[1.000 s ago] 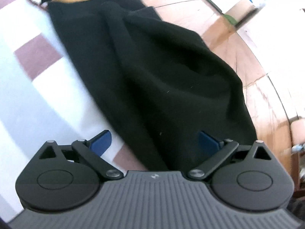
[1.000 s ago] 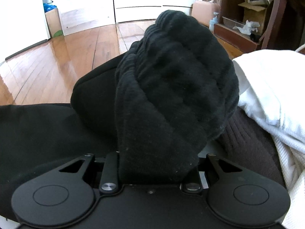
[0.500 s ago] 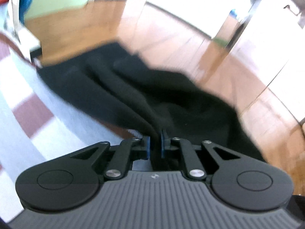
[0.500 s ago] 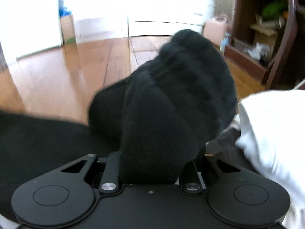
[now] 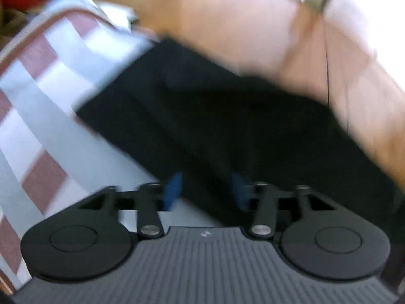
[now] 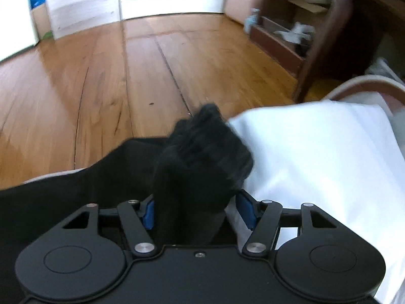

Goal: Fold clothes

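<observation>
Black garment [image 5: 227, 126] on a white, grey and maroon checked cloth [image 5: 45, 116]; white fabric [image 6: 316, 157] at three o'clock

Your left gripper [image 5: 206, 190] points steeply down, its jaws opening, the blue pads [image 5: 173, 190] apart with dark cloth lying beyond them. Your right gripper [image 6: 198, 211] also tilts down, jaws opening, cloth bunched between the pads, the right pad clear of it

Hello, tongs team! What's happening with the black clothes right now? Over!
Left tongs opening, black fabric garment under them. Right tongs opening, bunched black cloth between the pads. White folded cloth right beside it.
</observation>
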Motion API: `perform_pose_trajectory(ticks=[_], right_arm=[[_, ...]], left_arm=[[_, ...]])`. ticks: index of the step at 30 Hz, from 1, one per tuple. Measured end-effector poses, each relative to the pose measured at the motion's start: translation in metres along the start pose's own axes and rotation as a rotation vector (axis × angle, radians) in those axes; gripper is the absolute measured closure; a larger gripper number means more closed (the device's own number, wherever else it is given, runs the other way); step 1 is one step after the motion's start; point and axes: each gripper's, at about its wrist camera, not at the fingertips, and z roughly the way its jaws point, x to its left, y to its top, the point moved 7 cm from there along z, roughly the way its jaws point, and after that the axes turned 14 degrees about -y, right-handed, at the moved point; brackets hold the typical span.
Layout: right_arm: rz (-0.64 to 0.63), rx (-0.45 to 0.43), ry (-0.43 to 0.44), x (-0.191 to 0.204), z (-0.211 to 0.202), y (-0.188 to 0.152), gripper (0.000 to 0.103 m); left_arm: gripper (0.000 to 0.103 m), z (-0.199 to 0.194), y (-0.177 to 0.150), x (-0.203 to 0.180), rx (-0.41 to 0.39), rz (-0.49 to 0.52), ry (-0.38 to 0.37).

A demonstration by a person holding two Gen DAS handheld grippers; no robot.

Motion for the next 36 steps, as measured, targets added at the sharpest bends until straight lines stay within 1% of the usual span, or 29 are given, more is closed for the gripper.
perform_pose_trajectory(ticks=[1,2,4,5,6,7,9,10,12,13,14,15,16,18,19,20,21,22,23,26,27,29,31,33,35,36], right_arm=[[0.005,-0.020,-0.014,0.000,-0.007,-0.001,0.036],[0.026,-0.042,-0.030,0.004,-0.017,-0.006,0.036],[0.085,-0.085,-0.055,0.010,-0.038,-0.012,0.036],[0.122,-0.116,-0.045,0.014,-0.050,-0.017,0.036],[0.144,-0.165,-0.014,0.019,-0.066,-0.018,0.036],[0.122,-0.231,0.024,0.032,-0.082,-0.019,0.036],[-0.015,-0.346,0.071,0.070,-0.107,-0.024,0.036],[-0.124,-0.391,0.124,0.098,-0.118,-0.031,0.036],[-0.383,-0.404,0.331,0.163,-0.129,-0.064,0.037],[-0.512,-0.408,0.434,0.194,-0.136,-0.082,0.046],[-0.615,-0.418,0.507,0.219,-0.142,-0.104,0.054],[-0.702,-0.431,0.561,0.243,-0.148,-0.127,0.054],[-0.776,-0.437,0.605,0.265,-0.153,-0.150,0.054],[-0.845,-0.427,0.682,0.295,-0.161,-0.184,0.053],[-0.856,-0.407,0.732,0.306,-0.165,-0.199,0.053],[-0.857,-0.381,0.770,0.314,-0.167,-0.211,0.053],[-0.860,-0.350,0.800,0.321,-0.165,-0.221,0.053],[-0.863,-0.319,0.830,0.328,-0.162,-0.231,0.053],[-0.872,-0.298,0.833,0.331,-0.157,-0.236,0.052],[-0.887,-0.243,0.792,0.338,-0.137,-0.249,0.051],[-0.869,-0.217,0.799,0.336,-0.134,-0.249,0.051],[-0.818,-0.136,0.823,0.333,-0.127,-0.244,0.049],[-0.766,-0.063,0.854,0.329,-0.122,-0.239,0.048],[-0.722,-0.017,0.888,0.323,-0.119,-0.236,0.048],[-0.688,0.002,0.937,0.318,-0.114,-0.236,0.045],[-0.669,0.008,0.960,0.313,-0.111,-0.236,0.045]], left_arm=[[0.034,-0.010,0.011,0.007,-0.047,-0.016,0.000],[0.033,-0.015,0.018,0.016,-0.061,-0.024,0.019],[0.034,-0.025,0.018,0.029,-0.036,-0.056,0.064],[0.036,-0.023,0.020,0.035,-0.027,-0.088,0.069],[0.036,-0.024,0.023,0.038,-0.039,-0.121,0.046],[0.036,-0.025,0.024,0.040,-0.058,-0.149,0.015],[0.036,-0.017,0.026,0.041,-0.078,-0.181,-0.023],[0.035,-0.005,0.033,0.042,-0.073,-0.196,-0.036],[0.034,0.017,0.045,0.044,-0.063,-0.226,-0.063],[0.034,0.028,0.051,0.046,-0.055,-0.253,-0.067],[0.035,0.037,0.055,0.049,-0.043,-0.297,-0.044],[0.034,0.042,0.057,0.050,-0.040,-0.297,-0.012],[0.034,0.045,0.059,0.049,-0.046,-0.253,0.023],[0.034,0.048,0.057,0.046,-0.059,-0.128,0.109],[0.033,0.049,0.056,0.045,-0.065,-0.068,0.145],[0.033,0.050,0.054,0.046,-0.067,-0.020,0.154],[0.033,0.049,0.052,0.047,-0.068,0.005,0.139],[0.030,0.047,0.048,0.049,-0.065,0.002,0.122],[0.030,0.047,0.045,0.055,-0.059,-0.024,0.105],[0.032,0.057,0.046,0.072,-0.041,-0.118,0.017],[0.032,0.062,0.049,0.077,-0.041,-0.134,-0.008],[0.033,0.069,0.052,0.082,-0.037,-0.156,-0.032],[0.034,0.070,0.056,0.083,-0.067,-0.194,-0.094],[0.036,0.072,0.059,0.084,-0.092,-0.227,-0.145],[0.040,0.076,0.060,0.084,-0.090,-0.226,-0.134],[0.042,0.077,0.060,0.083,-0.089,-0.218,-0.131]])
